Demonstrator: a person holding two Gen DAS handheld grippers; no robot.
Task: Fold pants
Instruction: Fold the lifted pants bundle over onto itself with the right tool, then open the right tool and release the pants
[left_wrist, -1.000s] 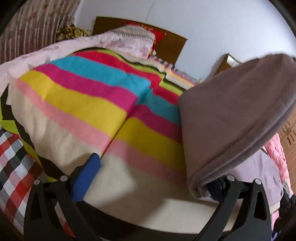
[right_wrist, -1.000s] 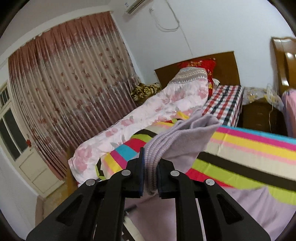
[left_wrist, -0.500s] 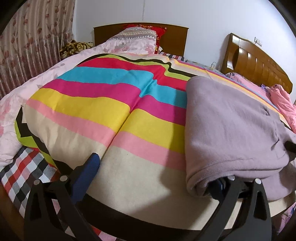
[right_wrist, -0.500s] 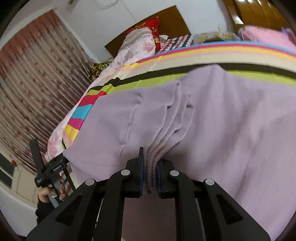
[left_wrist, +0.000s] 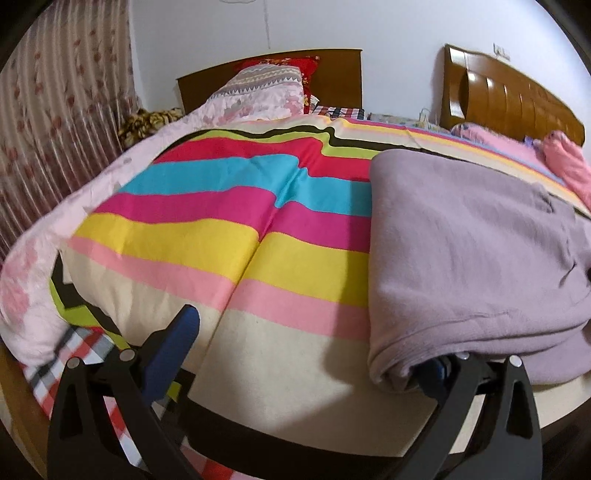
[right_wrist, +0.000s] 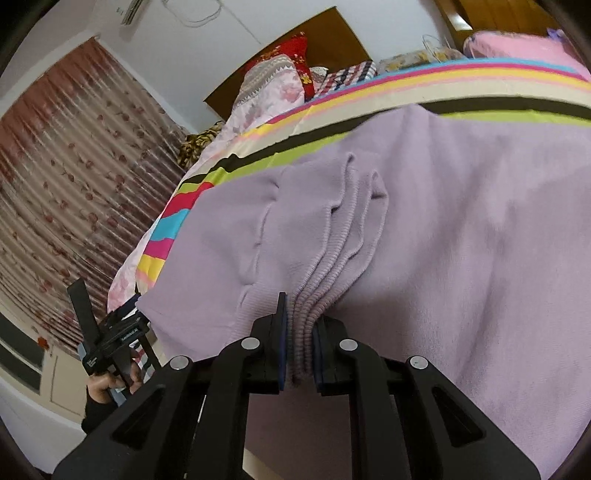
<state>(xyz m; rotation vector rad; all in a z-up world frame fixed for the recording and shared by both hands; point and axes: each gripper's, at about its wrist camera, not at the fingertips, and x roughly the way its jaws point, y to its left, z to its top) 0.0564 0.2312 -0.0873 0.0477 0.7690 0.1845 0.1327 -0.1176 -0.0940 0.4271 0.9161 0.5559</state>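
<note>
The right gripper is clamping the ribbed cuffs of the lilac pants, bunched together between its pads, presumably so both leg ends travel as one when laid over the rest of the garment. The pants are lying on the striped quilt near the bed's foot edge, doubled over along their left side (a soft rolled fold is showing there). The left gripper is standing wide apart, squeezing nothing; its right finger is tucked under that fold, probably pinning or steadying the crease, while the left finger is resting over bare quilt.
</note>
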